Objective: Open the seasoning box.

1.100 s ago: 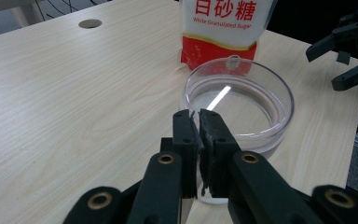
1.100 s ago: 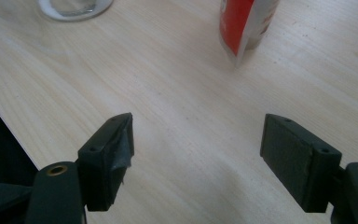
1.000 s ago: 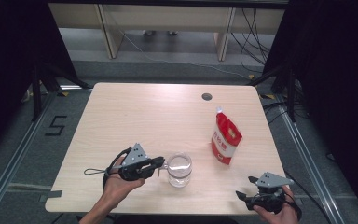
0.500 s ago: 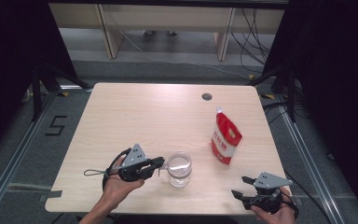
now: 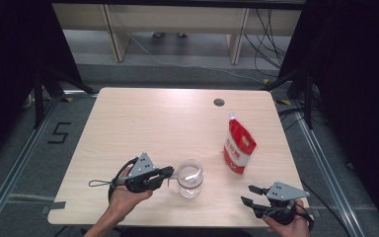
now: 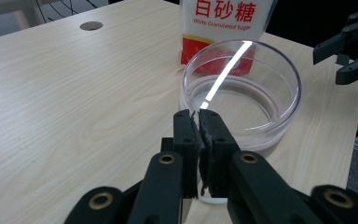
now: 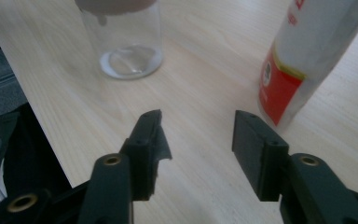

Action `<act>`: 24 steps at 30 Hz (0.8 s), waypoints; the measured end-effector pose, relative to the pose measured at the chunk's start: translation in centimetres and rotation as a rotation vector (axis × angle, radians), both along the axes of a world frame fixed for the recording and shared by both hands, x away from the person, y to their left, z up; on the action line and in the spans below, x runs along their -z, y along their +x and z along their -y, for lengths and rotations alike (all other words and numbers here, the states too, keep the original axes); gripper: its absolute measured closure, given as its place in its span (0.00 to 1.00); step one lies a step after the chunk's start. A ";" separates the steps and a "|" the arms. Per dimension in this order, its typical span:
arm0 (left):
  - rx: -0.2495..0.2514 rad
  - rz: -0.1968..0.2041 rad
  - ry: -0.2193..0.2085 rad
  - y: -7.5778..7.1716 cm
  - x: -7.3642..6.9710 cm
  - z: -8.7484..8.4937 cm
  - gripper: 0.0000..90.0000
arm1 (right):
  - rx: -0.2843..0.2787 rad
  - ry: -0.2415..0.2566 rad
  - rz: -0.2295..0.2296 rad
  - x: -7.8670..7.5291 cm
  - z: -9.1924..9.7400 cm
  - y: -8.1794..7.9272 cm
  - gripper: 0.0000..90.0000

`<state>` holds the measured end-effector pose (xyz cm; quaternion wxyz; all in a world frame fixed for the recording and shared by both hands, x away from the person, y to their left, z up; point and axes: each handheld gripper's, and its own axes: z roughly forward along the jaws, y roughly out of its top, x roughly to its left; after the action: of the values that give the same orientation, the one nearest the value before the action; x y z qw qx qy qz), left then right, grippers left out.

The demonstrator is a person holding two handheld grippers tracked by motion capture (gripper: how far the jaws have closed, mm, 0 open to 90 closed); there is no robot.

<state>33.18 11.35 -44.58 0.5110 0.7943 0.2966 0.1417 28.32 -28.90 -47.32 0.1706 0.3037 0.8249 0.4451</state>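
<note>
A person's left gripper (image 5: 170, 173) pinches the near rim of a clear, round, empty glass jar (image 5: 189, 177) that stands upright near the front edge of a pale wooden table (image 5: 143, 123) — its black jaws pressed together on the thin wall, as the left gripper view shows. The right gripper (image 5: 249, 195), low at the table's front right corner, has just been closing its jaws, which stand half spread with nothing between them. From it, the red-and-white stand-up pouch of white granulated sugar (image 5: 239, 147) lies just ahead and slightly to the left — upright, long axis vertical, spout corner on top. The right hand is the nearer to the pouch; the jar sits between the two grippers, just left of the pouch.
</note>
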 end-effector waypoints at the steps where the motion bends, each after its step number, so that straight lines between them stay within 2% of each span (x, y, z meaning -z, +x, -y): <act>1: 0.003 0.001 0.002 0.0 0.0 0.0 0.95 | -0.014 0.018 -0.005 -0.2 -0.4 0.0 0.64; 3: 0.002 -0.001 -0.002 -0.1 0.0 0.0 0.95 | -0.007 0.022 -0.012 -0.3 -0.5 -0.2 0.65; 4: 0.003 0.001 -0.001 -0.1 0.0 0.0 0.95 | -0.014 0.023 0.021 -0.4 -0.7 0.0 0.66; 7: 0.011 0.006 0.003 0.0 0.0 -0.1 0.95 | -0.023 0.025 0.024 -0.5 -1.2 0.0 0.71; 9: 0.006 0.004 -0.001 0.0 0.0 -0.1 0.95 | -0.035 0.028 0.042 -0.6 -1.6 0.1 0.74; 12: 0.007 0.004 -0.001 0.0 0.1 -0.1 0.95 | -0.047 0.039 0.032 -0.7 -2.3 0.2 0.77; 13: 0.006 0.004 -0.001 0.0 0.1 -0.1 0.95 | -0.061 0.036 0.050 -0.7 -2.5 0.4 0.78; 14: 0.007 0.004 -0.001 0.0 0.1 -0.1 0.95 | -0.062 0.054 0.032 -0.7 -2.9 0.3 0.80; 15: 0.005 0.004 -0.003 0.0 0.1 -0.1 0.95 | -0.075 0.052 0.052 -0.8 -3.0 0.5 0.81; 17: 0.011 0.008 -0.004 0.0 0.1 -0.1 0.95 | -0.099 0.064 0.062 -0.8 -3.5 0.8 0.84; 20: 0.008 0.006 -0.006 0.0 0.1 -0.1 0.95 | -0.091 0.054 0.058 -0.8 -4.2 1.0 0.86; 21: 0.013 0.010 -0.002 0.0 0.1 -0.2 0.95 | -0.107 0.052 0.079 -0.8 -4.3 1.2 0.88; 24: 0.013 0.010 -0.003 0.0 0.1 -0.2 0.95 | -0.119 0.053 0.074 -0.9 -5.1 1.5 0.91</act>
<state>33.16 11.52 -44.72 0.5143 0.7948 0.2891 0.1420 29.79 -23.85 -46.46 0.1662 0.2417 0.8225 0.4873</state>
